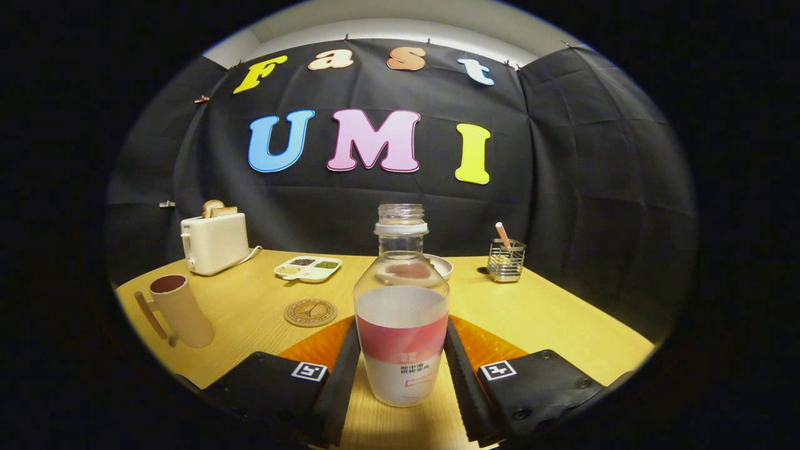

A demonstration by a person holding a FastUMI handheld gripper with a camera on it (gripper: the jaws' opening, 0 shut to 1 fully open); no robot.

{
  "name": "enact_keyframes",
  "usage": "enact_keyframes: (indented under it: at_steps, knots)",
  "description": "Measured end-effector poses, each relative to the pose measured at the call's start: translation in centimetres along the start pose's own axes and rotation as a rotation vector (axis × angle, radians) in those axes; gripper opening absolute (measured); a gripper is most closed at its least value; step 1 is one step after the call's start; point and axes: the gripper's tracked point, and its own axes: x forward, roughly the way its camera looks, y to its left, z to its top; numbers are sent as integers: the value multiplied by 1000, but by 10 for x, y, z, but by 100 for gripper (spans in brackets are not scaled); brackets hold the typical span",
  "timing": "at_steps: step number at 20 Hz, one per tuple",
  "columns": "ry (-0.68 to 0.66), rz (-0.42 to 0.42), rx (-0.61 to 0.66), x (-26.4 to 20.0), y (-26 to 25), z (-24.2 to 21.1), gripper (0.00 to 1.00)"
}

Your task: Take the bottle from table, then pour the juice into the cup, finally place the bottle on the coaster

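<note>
The gripper pinches an uncapped clear plastic bottle with a pink-and-white label, standing upright on the wooden surface, its contents unclear.

Booth interior: black cloth wall pinned w/ clips below a pale ceiling strip, warm light on the light-wood worktop in the fgd.
</note>
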Motion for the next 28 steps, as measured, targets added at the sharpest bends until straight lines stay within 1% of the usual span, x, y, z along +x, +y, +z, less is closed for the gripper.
enact_keyframes:
  at_steps: [1, 5, 10, 15, 17, 21, 24, 28]
  knots:
    - [3, 12, -16, -1, 3, 11, 74]
    - [2, -42, -115, -8, -5, 56, 72]
    - [34, -73, -254, -21, 2, 99, 72]
    - [2, -57, -394, -33, 24, 138, 72]
    - [-8, -48, -449, -34, 35, 146, 72]
    - [-69, -46, -660, -36, 65, 158, 72]
    - [-87, -22, -796, -34, 86, 152, 71]
    - [-74, 28, -896, -31, 110, 134, 71]
